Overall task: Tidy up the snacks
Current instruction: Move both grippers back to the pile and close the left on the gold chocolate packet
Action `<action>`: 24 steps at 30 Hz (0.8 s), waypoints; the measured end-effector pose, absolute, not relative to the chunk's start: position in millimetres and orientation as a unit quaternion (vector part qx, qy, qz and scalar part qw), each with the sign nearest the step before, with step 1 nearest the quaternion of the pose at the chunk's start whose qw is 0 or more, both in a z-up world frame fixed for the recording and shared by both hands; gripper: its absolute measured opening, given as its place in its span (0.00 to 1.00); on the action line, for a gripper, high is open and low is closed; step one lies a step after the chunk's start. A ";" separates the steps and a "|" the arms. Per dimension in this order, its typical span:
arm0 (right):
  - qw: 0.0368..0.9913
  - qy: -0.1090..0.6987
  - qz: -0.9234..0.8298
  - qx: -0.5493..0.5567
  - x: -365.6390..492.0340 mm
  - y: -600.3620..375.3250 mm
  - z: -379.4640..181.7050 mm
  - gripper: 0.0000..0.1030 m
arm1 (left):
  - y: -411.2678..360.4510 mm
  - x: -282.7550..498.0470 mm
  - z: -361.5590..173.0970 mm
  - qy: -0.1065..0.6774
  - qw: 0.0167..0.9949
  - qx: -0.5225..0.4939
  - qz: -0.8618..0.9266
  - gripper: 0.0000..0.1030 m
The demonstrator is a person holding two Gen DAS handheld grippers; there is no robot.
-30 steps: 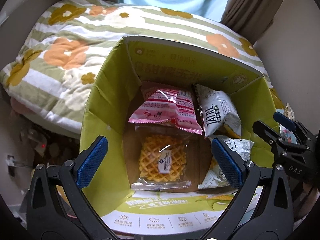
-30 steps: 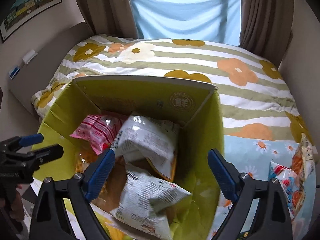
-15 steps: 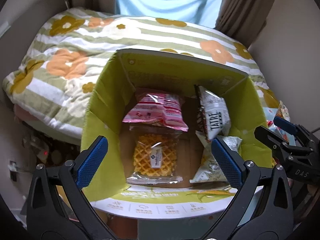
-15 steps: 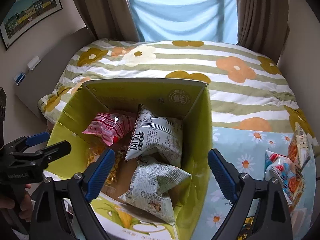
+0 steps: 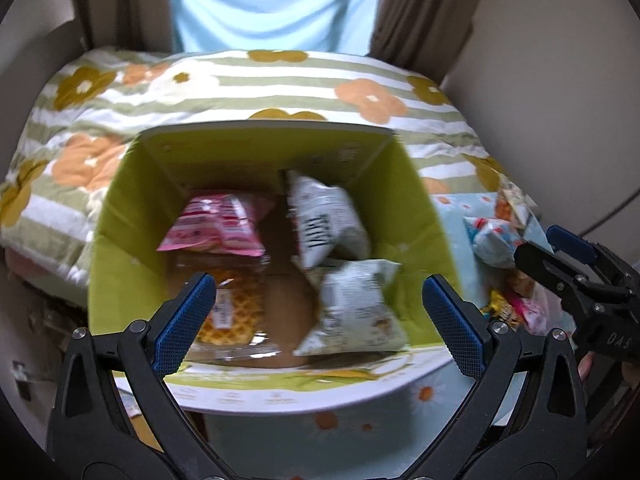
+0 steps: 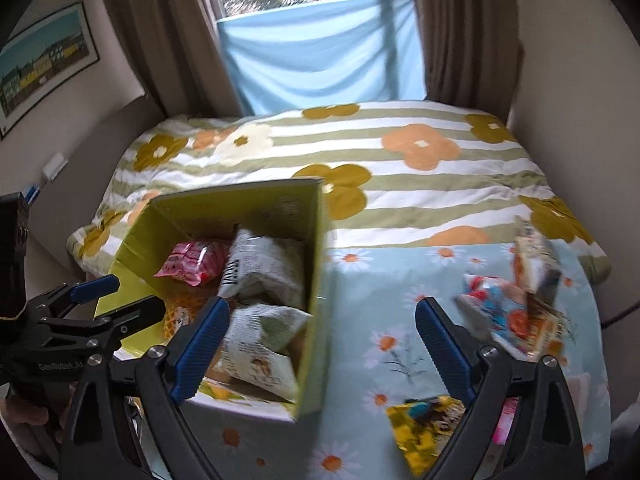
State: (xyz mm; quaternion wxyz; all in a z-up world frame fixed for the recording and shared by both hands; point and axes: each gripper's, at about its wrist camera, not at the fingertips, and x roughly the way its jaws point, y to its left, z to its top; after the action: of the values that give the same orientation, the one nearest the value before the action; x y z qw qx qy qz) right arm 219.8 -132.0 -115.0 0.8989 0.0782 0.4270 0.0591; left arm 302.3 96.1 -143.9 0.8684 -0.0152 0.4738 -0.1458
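An open green cardboard box [image 5: 120, 208] [image 6: 316, 264] sits on the bed. Inside lie a pink snack bag [image 5: 218, 226] [image 6: 188, 260], a waffle pack [image 5: 236, 316], and two white snack bags [image 5: 326, 222] [image 5: 356, 308] [image 6: 264, 268]. My left gripper [image 5: 320, 320] is open and empty, above the box's near edge. My right gripper [image 6: 320, 340] is open and empty, beside the box's right wall. Loose snacks lie right of the box: a blue-and-red bag [image 6: 500, 312] [image 5: 494, 236], a yellow pack [image 6: 428, 424] and an upright pack [image 6: 534, 260].
A floral striped duvet [image 6: 380, 160] covers the bed, with a light blue daisy cloth [image 6: 400, 344] under the box and loose snacks. Curtains and a window stand beyond. Walls close in at left and right.
Both grippers have pulled back and up from the box. The right gripper has swung right, bringing the loose snacks into view. Both stay open.
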 end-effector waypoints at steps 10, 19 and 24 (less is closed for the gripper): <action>0.906 0.412 0.033 0.095 164.6 -230.2 -103.3 0.90 | -0.6 253.7 -128.4 0.459 0.872 0.000 -0.169 0.99; 0.899 0.423 0.025 0.107 128.7 -319.7 -117.1 0.90 | -102.2 221.7 -145.8 0.466 0.864 0.037 -0.189 0.99; 0.895 0.435 0.006 0.099 112.6 -359.1 -133.8 0.90 | -135.3 216.2 -166.2 0.478 0.855 0.067 -0.187 0.99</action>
State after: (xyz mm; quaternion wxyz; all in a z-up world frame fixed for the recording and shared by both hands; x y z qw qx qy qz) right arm 112.6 -359.1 -133.8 0.8949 0.0994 0.4350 0.0056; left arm 216.2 -135.3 -166.2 0.8554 0.0667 0.4783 -0.1870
